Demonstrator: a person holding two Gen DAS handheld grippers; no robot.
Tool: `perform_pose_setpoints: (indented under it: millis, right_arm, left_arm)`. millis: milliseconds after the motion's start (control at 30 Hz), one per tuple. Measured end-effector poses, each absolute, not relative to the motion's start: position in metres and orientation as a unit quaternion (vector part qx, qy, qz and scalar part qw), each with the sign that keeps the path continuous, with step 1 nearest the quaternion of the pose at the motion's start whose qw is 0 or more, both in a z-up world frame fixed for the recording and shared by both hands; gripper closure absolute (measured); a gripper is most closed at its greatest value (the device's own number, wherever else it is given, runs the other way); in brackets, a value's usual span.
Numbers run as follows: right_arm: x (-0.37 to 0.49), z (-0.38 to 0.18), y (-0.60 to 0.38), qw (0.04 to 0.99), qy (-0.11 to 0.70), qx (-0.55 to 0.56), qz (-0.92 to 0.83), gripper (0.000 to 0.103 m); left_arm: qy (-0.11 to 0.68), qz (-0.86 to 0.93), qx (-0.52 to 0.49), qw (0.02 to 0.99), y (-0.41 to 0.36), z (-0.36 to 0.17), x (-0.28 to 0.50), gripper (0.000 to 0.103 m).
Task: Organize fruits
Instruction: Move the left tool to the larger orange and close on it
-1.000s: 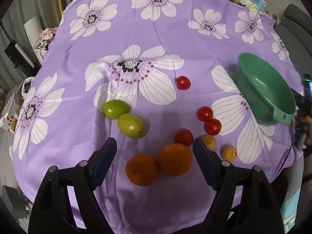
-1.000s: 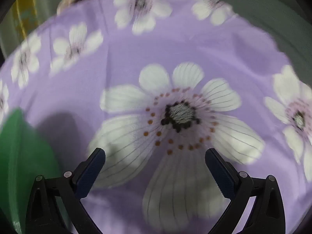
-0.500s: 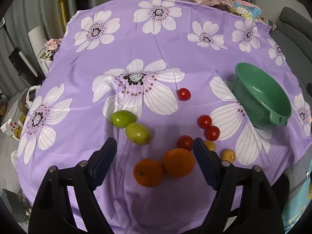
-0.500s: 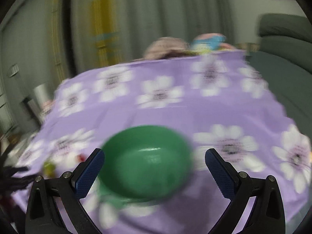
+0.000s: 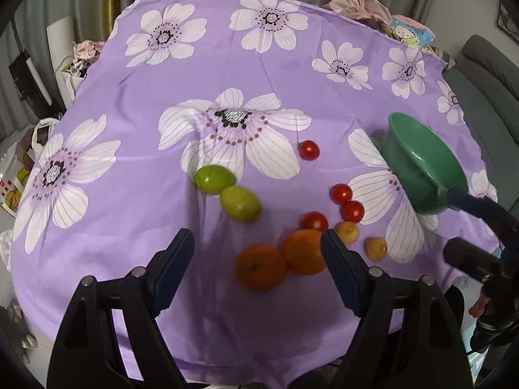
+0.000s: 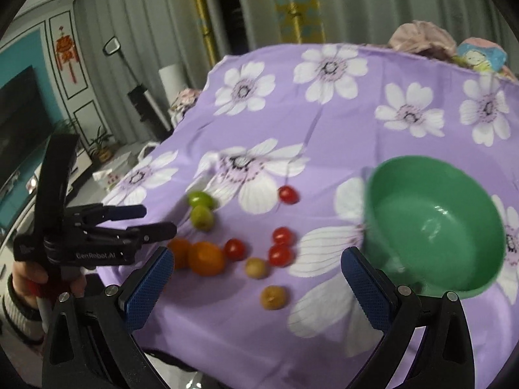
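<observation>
Awaiting sorting: loose fruit, oranges (image 5: 282,259) nearest; green bowl (image 6: 434,227) empty, tilted (likely the receptacle); left gripper (image 5: 258,269) and right gripper (image 6: 256,288) both spread, holding nothing.

Home, prob. a living room. Grey curtains (image 6: 373,6) hang along the back wall, and a grey sofa (image 5: 486,74) sits just beside the worktop, which has a purple flowered cloth (image 5: 201,64) over it. A dark TV screen (image 6: 19,120) hangs on a teal wall, with a red hanging ornament (image 6: 67,55) on a panelled wall nearby; potted plant (image 6: 100,142) below, a bit blurry.
</observation>
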State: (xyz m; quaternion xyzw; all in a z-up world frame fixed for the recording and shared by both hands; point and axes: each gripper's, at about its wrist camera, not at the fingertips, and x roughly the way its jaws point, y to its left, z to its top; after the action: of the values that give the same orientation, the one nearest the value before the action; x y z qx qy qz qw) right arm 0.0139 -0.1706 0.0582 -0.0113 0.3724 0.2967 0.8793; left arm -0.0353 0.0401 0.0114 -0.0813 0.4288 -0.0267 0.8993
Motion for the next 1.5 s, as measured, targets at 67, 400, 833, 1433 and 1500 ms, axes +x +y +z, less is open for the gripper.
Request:
perform_pose_setpoints:
  millis: [67, 400, 833, 1433, 1500]
  right_arm:
    - [0.013, 0.051, -0.160, 0.871, 0.387, -0.014, 0.302, 0.000]
    - [0.007, 0.028, -0.133, 0.837, 0.432, -0.017, 0.335, 0.007]
    - [0.014, 0.009, -0.110, 0.813, 0.449, -0.003, 0.372, 0.030]
    - [0.034, -0.007, -0.105, 0.797, 0.465, -0.002, 0.385, 0.034]
    - [0.038, -0.006, -0.104, 0.797, 0.463, -0.002, 0.388, 0.035]
  left_arm:
    - [0.432, -0.037, -0.098, 0.896, 0.046, 0.007, -0.039, 0.024]
    - [0.442, -0.099, -0.150, 0.879, 0.061, -0.005, -0.048, 0.024]
    - [0.435, -0.169, -0.150, 0.872, 0.046, 0.000, -0.037, 0.040]
    - [0.503, -0.167, -0.161, 0.833, 0.027, -0.019, -0.008, 0.041]
    - [0.506, -0.172, -0.163, 0.829, 0.029, -0.019, -0.006, 0.041]
